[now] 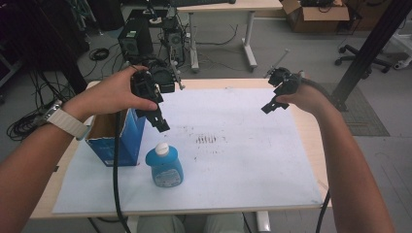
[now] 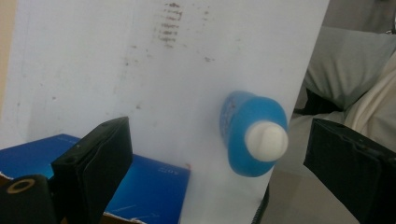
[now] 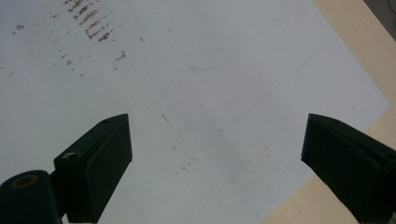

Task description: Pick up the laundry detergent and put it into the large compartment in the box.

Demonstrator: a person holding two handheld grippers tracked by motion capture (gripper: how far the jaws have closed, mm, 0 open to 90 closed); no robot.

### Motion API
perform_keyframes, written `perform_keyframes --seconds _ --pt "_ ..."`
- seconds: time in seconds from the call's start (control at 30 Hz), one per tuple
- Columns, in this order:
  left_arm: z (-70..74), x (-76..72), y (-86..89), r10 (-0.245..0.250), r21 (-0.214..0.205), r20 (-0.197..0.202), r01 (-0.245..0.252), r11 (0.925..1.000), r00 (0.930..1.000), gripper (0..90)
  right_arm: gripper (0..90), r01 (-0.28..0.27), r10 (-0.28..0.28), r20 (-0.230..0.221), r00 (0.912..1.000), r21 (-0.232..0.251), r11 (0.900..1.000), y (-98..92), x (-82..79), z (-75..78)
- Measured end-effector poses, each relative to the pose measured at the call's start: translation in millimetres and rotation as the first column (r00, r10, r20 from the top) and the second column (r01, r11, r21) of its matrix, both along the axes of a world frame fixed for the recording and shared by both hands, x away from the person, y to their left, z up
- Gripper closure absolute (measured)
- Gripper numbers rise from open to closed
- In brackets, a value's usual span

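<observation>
Blue plastic bottle with white cap (image 1: 164, 165) stands upright on white paper sheet (image 1: 243, 160), just beside open blue cardboard box (image 1: 118, 138). Left gripper (image 1: 162, 124) above it, jaws wide apart, nothing between. Right gripper (image 1: 270, 107) well apart, over bare sheet, jaws spread, empty.

I can make out no words or numbers. The blue bottle (image 1: 164, 166) carries a label too blurred for me to read, and the faint print on the blue box (image 2: 154, 179) stays illegible.
</observation>
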State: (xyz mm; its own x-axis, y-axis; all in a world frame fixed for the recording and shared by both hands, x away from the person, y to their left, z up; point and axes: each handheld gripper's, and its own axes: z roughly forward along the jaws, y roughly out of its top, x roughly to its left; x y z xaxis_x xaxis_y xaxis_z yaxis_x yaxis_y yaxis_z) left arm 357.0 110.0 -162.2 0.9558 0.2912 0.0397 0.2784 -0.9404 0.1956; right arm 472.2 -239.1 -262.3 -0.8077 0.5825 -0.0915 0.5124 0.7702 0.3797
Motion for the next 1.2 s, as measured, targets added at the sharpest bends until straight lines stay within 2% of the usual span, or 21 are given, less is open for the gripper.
perform_keyframes --seconds 0.13,0.27,0.6,0.7,0.9,1.2 --pt "1.3 -5.9 -0.5 -0.007 0.012 0.006 0.007 0.9999 1.0 7.8 8.6 0.0 0.0 0.004 1.0 0.002 1.0 -0.3 -2.0 1.3" --pt "4.1 -11.5 -0.3 -0.007 -0.002 0.01 0.007 1.0 0.9999 7.8 8.6 -0.007 0.007 0.01 0.9999 0.001 1.0 0.5 -3.9 2.1" --pt "6.7 -24.9 1.2 -0.025 -0.009 0.037 0.025 0.9996 0.999 7.7 8.6 -0.009 0.009 0.013 0.9999 0.014 0.9999 2.3 -6.6 -0.6" --pt "2.6 -29.5 1.2 -0.029 0.005 0.034 0.029 0.9996 0.999 7.7 8.6 -0.011 0.011 0.011 0.9999 0.012 0.9999 3.2 -7.3 -2.2" --pt "-4.0 -37.2 2.1 -0.03 -0.013 0.031 0.031 0.9994 0.9991 7.3 8.6 -0.013 0.013 0.014 0.9998 0.02 0.9997 4.5 -7.4 -1.2" --pt "-17.1 -45.1 4.2 -0.045 0.001 0.017 0.045 0.999 0.9988 6.8 8.6 -0.014 0.014 0.016 0.9998 0.02 0.9997 4.7 -8.7 -0.9"
